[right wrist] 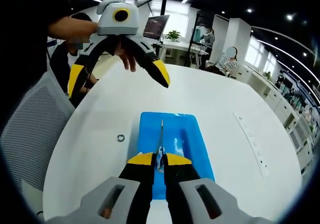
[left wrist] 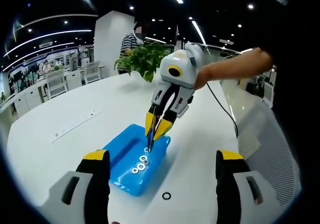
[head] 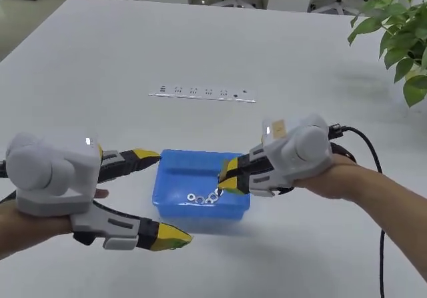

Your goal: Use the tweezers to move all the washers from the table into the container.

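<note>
Writing: the power strip (head: pixel 202 93) on the table (head: pixel 100 58) carries small marks, too tiny for me to read. The right gripper (head: pixel 228 178) has its jaws pinched nearly together on the tweezers (right wrist: pixel 161 139), which run straight out over the blue container (head: pixel 172 178). In the left gripper view the tweezer tips point down into the container, at or just above one of the washers (left wrist: pixel 141 164); I can't tell if they touch. A handful of washers sit clustered inside, near one wall. The left gripper (left wrist: pixel 161 159) is spread wide and holds nothing, its jaws beside the container's end. One loose washer (left wrist: pixel 166 196) lies on the table just beside the container. From the left gripper's camera it falls between the open jaws; from the right gripper's it lies left of the container, toward the table edge. The head view adds a plant (head: pixel 400 38) at the table's far right.
</note>
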`<state>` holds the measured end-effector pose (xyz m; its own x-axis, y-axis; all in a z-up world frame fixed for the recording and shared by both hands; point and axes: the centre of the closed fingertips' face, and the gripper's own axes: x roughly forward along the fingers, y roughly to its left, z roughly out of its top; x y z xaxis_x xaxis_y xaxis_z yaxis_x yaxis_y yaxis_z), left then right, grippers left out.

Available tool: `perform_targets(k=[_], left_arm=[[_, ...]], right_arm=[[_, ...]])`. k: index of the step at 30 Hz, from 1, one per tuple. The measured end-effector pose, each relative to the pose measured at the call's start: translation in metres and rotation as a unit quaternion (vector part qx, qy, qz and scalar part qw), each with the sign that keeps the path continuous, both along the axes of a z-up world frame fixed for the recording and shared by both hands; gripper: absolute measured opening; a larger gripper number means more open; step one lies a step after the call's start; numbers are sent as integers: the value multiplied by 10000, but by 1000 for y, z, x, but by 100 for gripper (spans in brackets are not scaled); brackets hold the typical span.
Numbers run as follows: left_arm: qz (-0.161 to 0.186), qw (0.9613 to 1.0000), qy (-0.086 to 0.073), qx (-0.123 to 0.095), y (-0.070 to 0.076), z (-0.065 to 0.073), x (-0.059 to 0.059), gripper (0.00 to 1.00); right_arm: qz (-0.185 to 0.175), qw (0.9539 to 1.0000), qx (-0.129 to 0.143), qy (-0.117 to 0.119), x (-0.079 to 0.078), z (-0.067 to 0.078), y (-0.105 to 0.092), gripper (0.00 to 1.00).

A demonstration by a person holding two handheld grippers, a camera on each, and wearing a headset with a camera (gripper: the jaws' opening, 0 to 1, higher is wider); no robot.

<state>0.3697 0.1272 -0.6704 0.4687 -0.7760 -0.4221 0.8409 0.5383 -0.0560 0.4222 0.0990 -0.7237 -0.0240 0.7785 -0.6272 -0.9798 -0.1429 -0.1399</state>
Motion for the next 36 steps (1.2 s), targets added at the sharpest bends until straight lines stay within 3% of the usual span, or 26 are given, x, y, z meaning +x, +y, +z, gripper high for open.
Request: perform_targets(k=[10, 24, 36], left_arm=[[-406, 9991, 2, 129, -19, -4, 16, 74], [-888, 9951, -118, 408, -44, -11, 37, 29], [-1082, 9924, -281, 515, -58, -14, 53, 18]], right_arm=[[26, 9998, -163, 72, 1, -15, -3, 8], [99, 9994, -321, 95, 0, -26, -8, 8], [121, 9994, -318, 92, 0, -26, -8, 8]])
